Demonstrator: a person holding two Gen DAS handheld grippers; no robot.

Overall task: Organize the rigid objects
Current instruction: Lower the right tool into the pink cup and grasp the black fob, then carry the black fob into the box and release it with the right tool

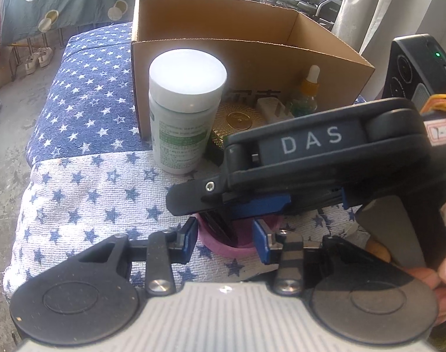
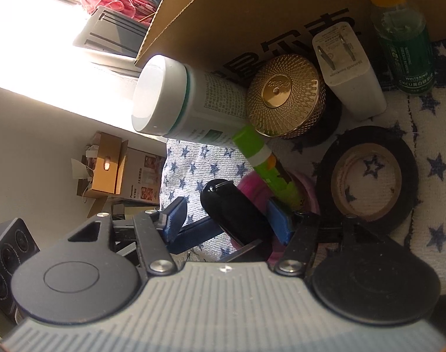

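We judge the task barely begun: the cardboard box [image 1: 252, 58] appears empty, while bottle [image 1: 181, 111], gold tin [image 2: 284, 96], charger [image 2: 349, 76] and tape roll [image 2: 366, 176] stand outside its near wall. The left gripper [image 1: 225, 240] clenches the pink cup [image 1: 223, 246]. The right gripper [image 2: 225, 220] is released, the black key fob [image 2: 234, 211] loose between its jaws.

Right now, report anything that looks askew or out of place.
The green pen sticks out of the pink cup at a slant, toward the white bottle. Nothing looks spilled or broken.
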